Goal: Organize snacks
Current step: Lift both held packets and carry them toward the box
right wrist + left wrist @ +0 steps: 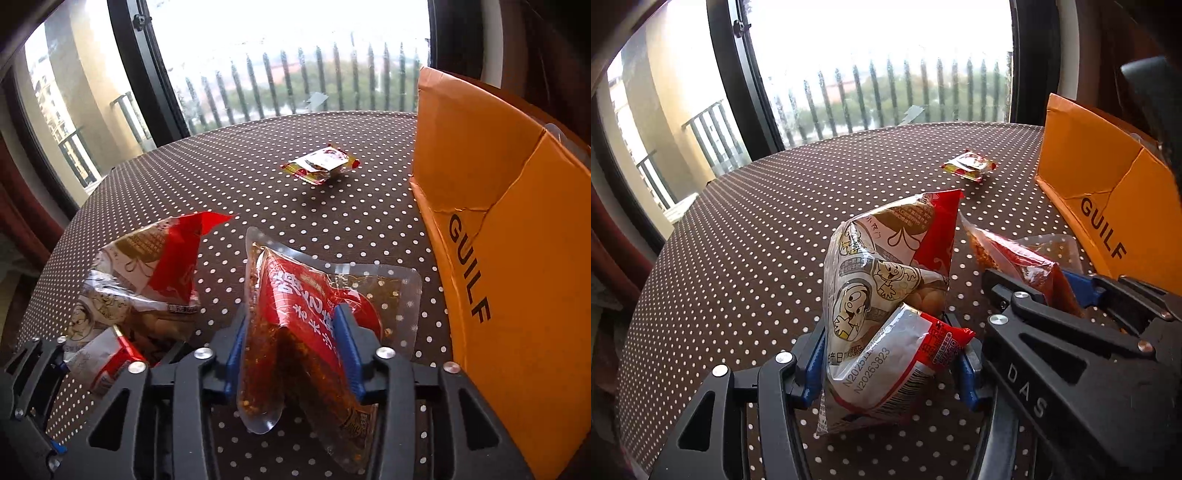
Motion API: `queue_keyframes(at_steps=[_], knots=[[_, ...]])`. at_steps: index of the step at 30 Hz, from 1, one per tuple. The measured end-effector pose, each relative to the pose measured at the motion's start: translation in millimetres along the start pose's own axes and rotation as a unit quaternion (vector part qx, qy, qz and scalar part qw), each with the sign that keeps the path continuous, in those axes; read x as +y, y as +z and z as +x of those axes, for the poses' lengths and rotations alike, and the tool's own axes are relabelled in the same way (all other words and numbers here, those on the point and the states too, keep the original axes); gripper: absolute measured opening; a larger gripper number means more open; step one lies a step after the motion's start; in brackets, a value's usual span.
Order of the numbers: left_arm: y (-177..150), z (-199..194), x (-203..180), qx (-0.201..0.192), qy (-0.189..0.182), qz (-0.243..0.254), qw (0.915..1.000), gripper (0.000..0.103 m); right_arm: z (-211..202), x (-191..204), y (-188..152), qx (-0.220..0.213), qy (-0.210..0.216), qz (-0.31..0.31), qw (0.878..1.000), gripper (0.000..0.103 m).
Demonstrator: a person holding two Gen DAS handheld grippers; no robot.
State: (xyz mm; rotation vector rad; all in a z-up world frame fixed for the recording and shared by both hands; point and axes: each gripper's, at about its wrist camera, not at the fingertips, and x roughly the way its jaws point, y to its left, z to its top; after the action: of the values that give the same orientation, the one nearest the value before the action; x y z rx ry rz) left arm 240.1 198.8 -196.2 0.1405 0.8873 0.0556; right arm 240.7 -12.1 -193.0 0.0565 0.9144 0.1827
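The left hand-held gripper (890,365) clamps a cartoon-printed snack bag (882,280); the right hand-held gripper (291,354) pinches a red spicy packet (295,325) beside the orange box (517,258), above the dotted counter (258,184)

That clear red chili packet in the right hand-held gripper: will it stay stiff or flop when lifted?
Probably floppy: the chili packet is already creased between the right hand-held gripper pads. The glossy film may slip. Its loose filling could shift downward.

small packet (319,165) lies on the table (236,184), left of the box (517,258).
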Motion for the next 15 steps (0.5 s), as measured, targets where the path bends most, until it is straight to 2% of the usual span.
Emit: queue_keyframes(at_steps=[7, 15], knots=[[-4.7, -11.4, 5.1, 0.005, -0.031, -0.027, 0.9991, 0.057, -11.9, 5.2, -3.0, -0.002, 0.021, -0.006, 1.000, 0.037], [-6.6, -39.9, 3.2, -0.022, -0.035, -0.037, 0.9985, 0.057, -36.2, 9.6, -2.4, -0.023, 0.019, -0.016, 0.999, 0.037]])
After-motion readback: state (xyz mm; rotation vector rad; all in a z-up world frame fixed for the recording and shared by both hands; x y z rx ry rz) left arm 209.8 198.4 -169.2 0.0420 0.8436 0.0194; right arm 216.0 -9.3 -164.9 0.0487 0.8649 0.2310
